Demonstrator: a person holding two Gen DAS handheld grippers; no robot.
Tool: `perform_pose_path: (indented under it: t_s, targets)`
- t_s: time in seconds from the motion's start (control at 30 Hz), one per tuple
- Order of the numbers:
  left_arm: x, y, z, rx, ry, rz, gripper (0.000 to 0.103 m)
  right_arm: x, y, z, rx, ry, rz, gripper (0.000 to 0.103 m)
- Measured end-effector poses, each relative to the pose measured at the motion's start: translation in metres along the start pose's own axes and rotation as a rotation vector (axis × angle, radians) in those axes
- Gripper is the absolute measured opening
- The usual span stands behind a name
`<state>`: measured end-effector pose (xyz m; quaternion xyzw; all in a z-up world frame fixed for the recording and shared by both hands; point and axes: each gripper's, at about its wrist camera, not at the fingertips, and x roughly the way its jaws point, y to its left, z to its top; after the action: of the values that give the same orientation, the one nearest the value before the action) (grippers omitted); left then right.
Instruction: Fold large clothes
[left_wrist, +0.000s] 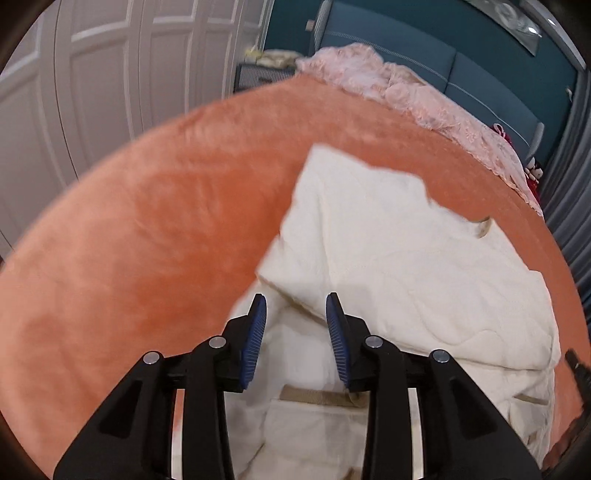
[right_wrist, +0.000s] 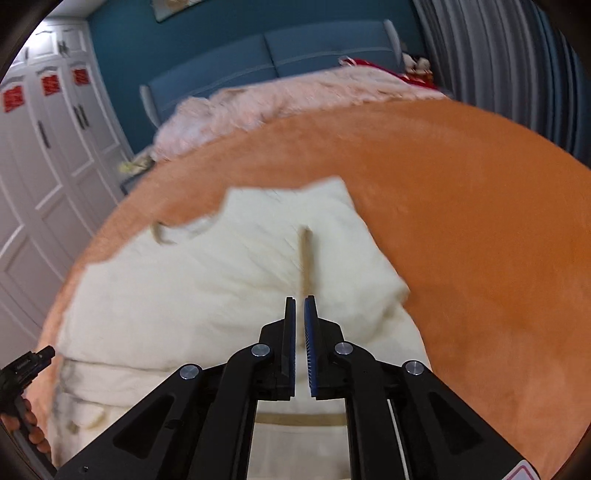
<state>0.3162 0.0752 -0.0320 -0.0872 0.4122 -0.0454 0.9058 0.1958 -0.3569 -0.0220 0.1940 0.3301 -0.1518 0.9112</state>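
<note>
Blue ribbed pads line both black two-finger tools; the left gripper (left_wrist: 295, 306) stands part-way open with a clear gap between its pads and nothing clamped, its tips hovering over the cream quilted padded garment (left_wrist: 388, 266), though whether they brush the cloth cannot be told. On the right gripper (right_wrist: 300, 302) the pads show only a thin slit between them, parted a crack and pinching no fabric, pointing at a tan strip of trim (right_wrist: 306, 258) that runs toward twelve o'clock from the tips. This puffy, softly stitched garment lies partly folded on the orange plush bedspread (left_wrist: 147, 221), one flap laid over the body, with a tan band across a pocket (left_wrist: 317, 397) at six o'clock in the left wrist view. At twelve o'clock on the bed lies a crumpled pale pink lace cover (left_wrist: 406, 85) against the teal padded headboard (right_wrist: 295, 55). White panelled wardrobe doors (right_wrist: 44, 177) stand at nine o'clock in the right wrist view, grey pleated curtains (right_wrist: 498, 55) at two o'clock. At eight o'clock there, a person's fingers (right_wrist: 33, 424) grip the other tool's black handle
</note>
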Motion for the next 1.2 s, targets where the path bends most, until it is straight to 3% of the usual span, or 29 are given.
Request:
perform_pose_path:
  t_s: [0.17, 0.27, 0.4, 0.53, 0.83, 1.2]
  targets:
    - [-0.003, -0.041, 0.039, 0.018, -0.015, -0.084, 0.035, 0.025, 0.024, 0.024, 0.003, 0.05, 0.063, 0.008]
    - [0.034, -0.073, 0.044, 0.085, 0.05, -0.055, 0.036, 0.057, 0.043, 0.021, -0.049, 0.119, 0.064, 0.008]
    - [0.081, -0.084, 0.027, 0.1, 0.149, -0.005, 0.035, 0.08, 0.048, -0.003, -0.074, 0.187, 0.049, 0.008]
    - [0.09, -0.089, 0.008, 0.156, 0.099, 0.034, 0.036, 0.081, 0.042, -0.022, -0.052, 0.168, 0.066, 0.006]
    - [0.089, -0.098, -0.016, 0.231, -0.02, 0.106, 0.037, 0.086, 0.045, -0.03, -0.079, 0.133, 0.036, 0.005]
    - [0.091, -0.105, -0.024, 0.259, -0.062, 0.146, 0.037, 0.086, 0.043, -0.034, -0.08, 0.106, 0.03, 0.005]
